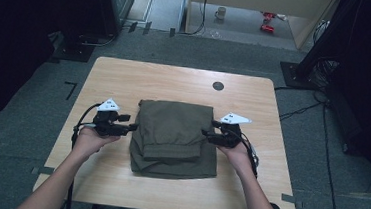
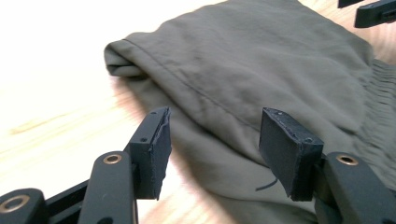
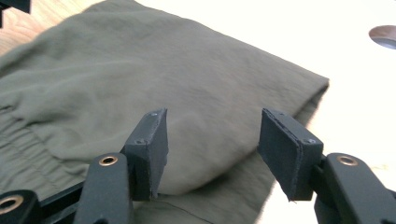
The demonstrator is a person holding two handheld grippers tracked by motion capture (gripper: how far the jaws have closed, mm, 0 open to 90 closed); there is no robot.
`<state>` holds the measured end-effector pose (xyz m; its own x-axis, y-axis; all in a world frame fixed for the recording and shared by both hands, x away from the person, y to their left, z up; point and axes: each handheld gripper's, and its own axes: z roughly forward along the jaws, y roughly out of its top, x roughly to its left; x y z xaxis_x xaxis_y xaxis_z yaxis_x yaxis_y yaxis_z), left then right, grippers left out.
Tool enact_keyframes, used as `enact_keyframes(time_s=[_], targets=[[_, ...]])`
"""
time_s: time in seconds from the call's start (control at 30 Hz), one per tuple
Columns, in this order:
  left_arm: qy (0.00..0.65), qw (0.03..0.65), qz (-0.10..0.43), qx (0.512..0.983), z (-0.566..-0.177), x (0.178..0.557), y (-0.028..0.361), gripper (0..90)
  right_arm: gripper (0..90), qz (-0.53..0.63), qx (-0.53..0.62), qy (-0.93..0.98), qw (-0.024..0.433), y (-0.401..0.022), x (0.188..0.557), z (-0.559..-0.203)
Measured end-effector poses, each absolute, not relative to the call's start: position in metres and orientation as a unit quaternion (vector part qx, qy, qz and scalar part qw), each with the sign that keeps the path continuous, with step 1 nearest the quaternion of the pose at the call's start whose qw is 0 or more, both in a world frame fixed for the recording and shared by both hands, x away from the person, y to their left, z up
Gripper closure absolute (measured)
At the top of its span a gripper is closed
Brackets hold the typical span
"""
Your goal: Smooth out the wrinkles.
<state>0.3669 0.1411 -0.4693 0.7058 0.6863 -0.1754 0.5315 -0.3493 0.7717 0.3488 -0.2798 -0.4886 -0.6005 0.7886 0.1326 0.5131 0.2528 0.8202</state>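
Near the person's edge of the worktop (image 1: 117, 179), the left tool (image 1: 132, 126) and right tool (image 1: 205, 133) flank the folded olive garment (image 1: 173, 136), each at a side edge. Both are released, jaws apart, nothing clamped. The garment lies mid-worktop; beyond it sits a dark round hole (image 1: 218, 85).

The folded olive-green cloth garment (image 1: 175, 136) looks matt and finely woven, with a gathered, ribbed waistband. Beneath it, the pale wooden table (image 1: 125, 77) has a smooth, faintly glossy grain. The black foam-like pads (image 2: 156, 147) look rough and matt.
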Motion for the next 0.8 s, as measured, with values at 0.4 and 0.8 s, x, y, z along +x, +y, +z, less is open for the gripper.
enact_keyframes(time_s=[0.4, 0.8], targets=[[0.391, 0.418, 0.116, 0.812, -0.481, 0.381, 0.163, 40.8, 37.8, 0.439, 0.447, 0.76, 0.173, -0.306, 0.36, -0.495], [0.413, 0.403, 0.133, 0.806, -0.49, 0.39, 0.184, 39.5, 34.5, 0.418, 0.477, 0.748, 0.195, -0.329, 0.368, -0.502]])
